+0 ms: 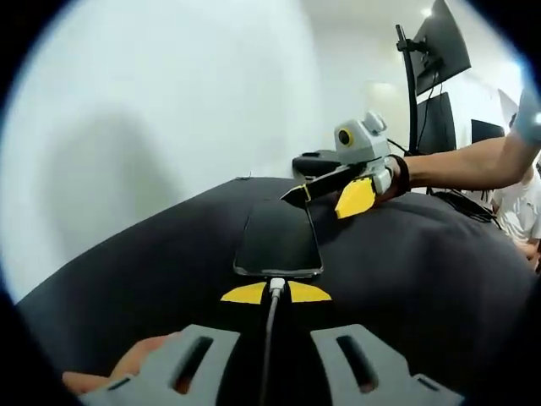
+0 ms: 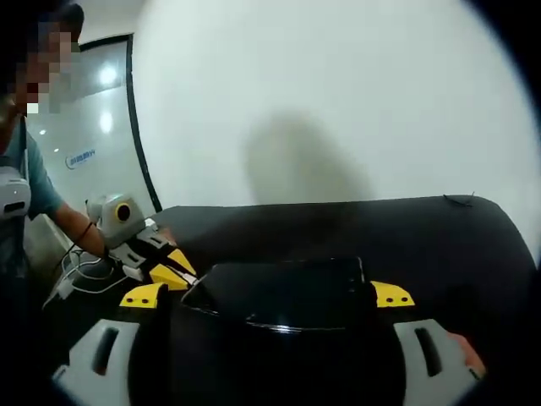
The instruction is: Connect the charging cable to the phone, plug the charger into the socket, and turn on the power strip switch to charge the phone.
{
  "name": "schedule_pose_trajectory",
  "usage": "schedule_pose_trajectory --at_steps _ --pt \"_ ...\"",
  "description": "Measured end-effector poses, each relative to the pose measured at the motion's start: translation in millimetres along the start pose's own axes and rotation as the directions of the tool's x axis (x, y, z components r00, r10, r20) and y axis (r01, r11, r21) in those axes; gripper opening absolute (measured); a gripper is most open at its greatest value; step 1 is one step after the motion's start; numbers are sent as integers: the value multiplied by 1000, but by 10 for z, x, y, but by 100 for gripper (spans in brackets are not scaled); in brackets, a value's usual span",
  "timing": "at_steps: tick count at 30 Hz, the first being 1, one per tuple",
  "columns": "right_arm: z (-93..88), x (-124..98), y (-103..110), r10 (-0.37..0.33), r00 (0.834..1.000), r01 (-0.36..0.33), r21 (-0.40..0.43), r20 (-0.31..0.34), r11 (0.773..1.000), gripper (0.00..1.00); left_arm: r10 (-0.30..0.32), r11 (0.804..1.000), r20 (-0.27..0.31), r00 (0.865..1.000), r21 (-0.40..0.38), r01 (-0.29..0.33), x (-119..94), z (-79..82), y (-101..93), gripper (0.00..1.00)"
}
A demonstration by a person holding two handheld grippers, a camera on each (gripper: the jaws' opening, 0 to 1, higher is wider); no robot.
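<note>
Black cloth-covered table (image 1: 406,262) before a pale wall (image 1: 161,101), two dark monitors (image 1: 439,51) beyond. Flat on the cloth, a black glossy smartphone (image 1: 277,238), clamped by its side edges between the yellow-tipped jaws of the right gripper (image 2: 266,296). At the phone's near end, a white charging cable (image 1: 272,317) plugged into its port, pinched just behind the plug by the yellow-tipped left gripper (image 1: 275,293).
</note>
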State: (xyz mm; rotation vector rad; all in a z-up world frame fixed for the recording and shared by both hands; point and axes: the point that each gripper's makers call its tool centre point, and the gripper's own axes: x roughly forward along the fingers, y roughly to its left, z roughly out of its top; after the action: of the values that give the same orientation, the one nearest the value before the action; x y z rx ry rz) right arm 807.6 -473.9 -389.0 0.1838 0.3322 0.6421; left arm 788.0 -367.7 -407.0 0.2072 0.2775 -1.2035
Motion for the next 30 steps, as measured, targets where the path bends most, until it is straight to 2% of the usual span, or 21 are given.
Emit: schedule_pose_trajectory --at_steps 11,17,20,24,30 --pt "-2 -1 3 5 1000 -5 1 2 1000 93 -10 1000 -19 1000 -6 10 6 -29 1 2" --pt "-17 3 -38 5 1000 -5 -24 -13 1000 93 -14 1000 -32 999 28 15 18 -32 -12 1" --pt "-7 -9 -43 8 1000 -8 -11 -6 1000 93 -12 999 -36 999 43 14 19 -35 -14 1" --pt "-16 -15 -17 7 1000 -7 -3 -4 1000 93 -2 995 -35 999 99 6 34 -34 -19 0" --pt "-33 -11 -19 12 1000 -12 -11 -9 1000 93 -11 996 -34 999 87 14 64 -25 -3 0"
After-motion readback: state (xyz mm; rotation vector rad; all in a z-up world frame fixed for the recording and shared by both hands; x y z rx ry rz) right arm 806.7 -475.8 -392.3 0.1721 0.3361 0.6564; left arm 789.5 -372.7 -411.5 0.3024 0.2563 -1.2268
